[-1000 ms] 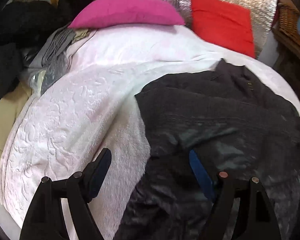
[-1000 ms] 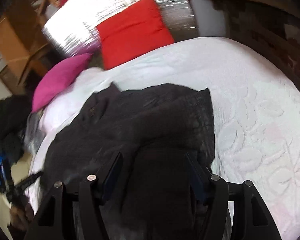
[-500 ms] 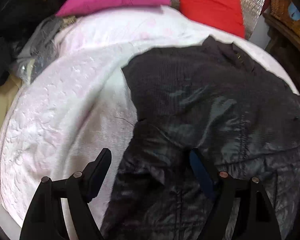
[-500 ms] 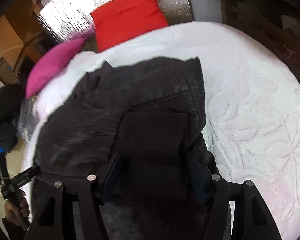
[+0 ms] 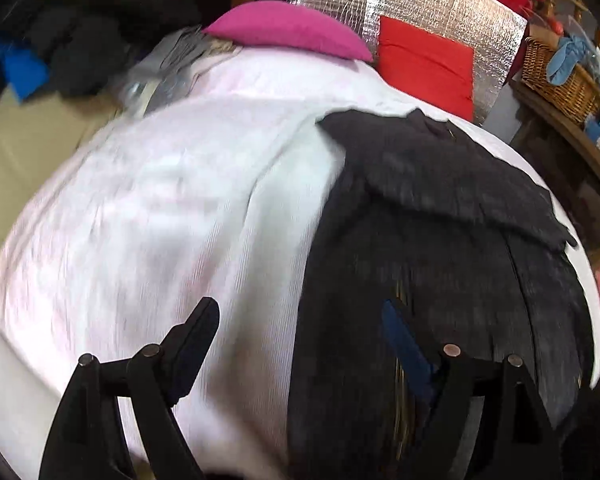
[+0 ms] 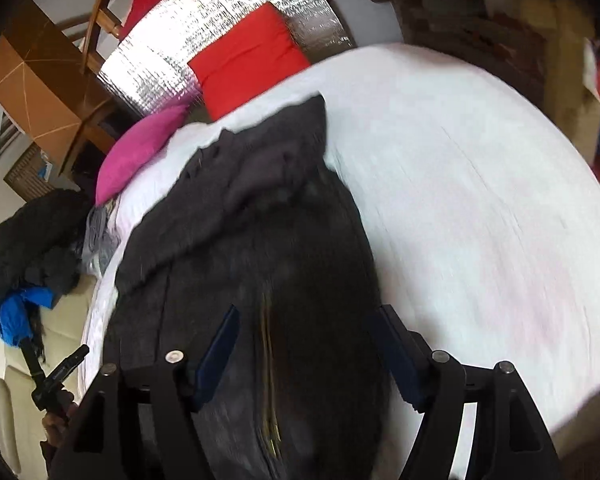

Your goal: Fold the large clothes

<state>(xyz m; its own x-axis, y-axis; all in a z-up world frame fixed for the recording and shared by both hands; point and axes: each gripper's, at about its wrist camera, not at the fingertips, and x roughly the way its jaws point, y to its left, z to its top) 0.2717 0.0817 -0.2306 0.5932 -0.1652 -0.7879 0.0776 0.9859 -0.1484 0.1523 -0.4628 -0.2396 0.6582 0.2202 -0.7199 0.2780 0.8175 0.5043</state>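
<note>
A dark garment (image 5: 440, 248) lay spread on the bed (image 5: 160, 220), which was covered in a white textured spread. In the left wrist view the garment filled the right half of the frame, its top layer folded over so that a ragged edge ran across it from the upper centre to the right. A thin brass-coloured zip line ran down its lower centre. In the right wrist view the same garment (image 6: 260, 240) ran from the upper centre down to the bottom edge, with bare bedspread (image 6: 480, 208) to its right.

The left gripper (image 5: 300, 328) hung over the garment's left border, its fingers released and opening wider; one finger (image 5: 196, 332) stood over the white spread, the other over the dark cloth, pinching nothing. The right gripper (image 6: 304, 336) hung above the zip line, its fingers also released and opening, with cloth below them but not clamped.

At the head of the bed a magenta cushion (image 5: 288, 30) lay at upper centre and a red cushion (image 5: 424, 68) leaned on a silver foil panel (image 5: 420, 4). A wicker basket (image 5: 560, 80) sat at upper right. Both views were blurred.
</note>
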